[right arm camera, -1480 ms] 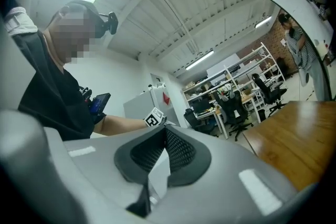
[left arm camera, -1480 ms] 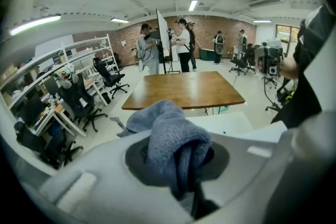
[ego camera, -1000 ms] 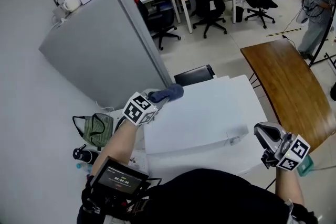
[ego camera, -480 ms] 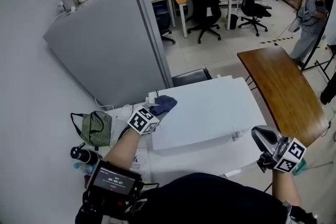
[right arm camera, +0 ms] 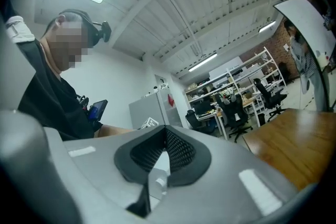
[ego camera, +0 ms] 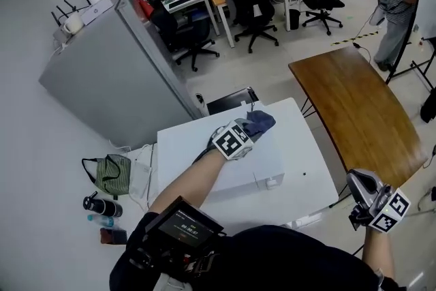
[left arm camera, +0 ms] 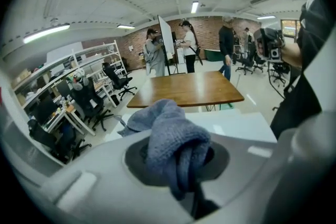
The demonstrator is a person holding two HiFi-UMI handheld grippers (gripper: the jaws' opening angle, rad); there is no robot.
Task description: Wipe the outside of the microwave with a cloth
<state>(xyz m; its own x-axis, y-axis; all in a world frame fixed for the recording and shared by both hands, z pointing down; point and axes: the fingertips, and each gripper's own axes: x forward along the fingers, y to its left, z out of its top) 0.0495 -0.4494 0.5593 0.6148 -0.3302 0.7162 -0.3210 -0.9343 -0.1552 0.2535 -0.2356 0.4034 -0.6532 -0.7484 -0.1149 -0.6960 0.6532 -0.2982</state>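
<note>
The left gripper [ego camera: 249, 130] reaches across the white microwave [ego camera: 185, 155], and its fingers are clamped on a bunched blue-grey cloth [ego camera: 262, 121]. In the left gripper view the fabric is wadded thick between the pads and spills forward past the tips. That makes sense for wiping, since the soft bulk meets the casing rather than the hard fingers. From the head view the cloth sits toward the 1 o'clock corner of the microwave's top panel and appears to rest on it, though actual contact is hard to confirm from above.

The right gripper [ego camera: 357, 182] hangs well clear at about 4 o'clock, off the edge of the white table [ego camera: 310, 177]. Its fingers are together with nothing between them — apparently parked so it stays out of the wiping arm's sweep.

Only the top of the microwave shows here, and the front and sides are hidden from this steep angle. My judgement is that the job is at the top-panel stage, with the other outer faces probably not yet reached. The forearm lies diagonally over the box, so strokes back toward 7 o'clock would cover the panel.

A small white piece [ego camera: 271, 182] sits at the near right corner of the top, and the cloth could snag on it. A wooden table [ego camera: 354, 102] stands apart at 2 o'clock.
</note>
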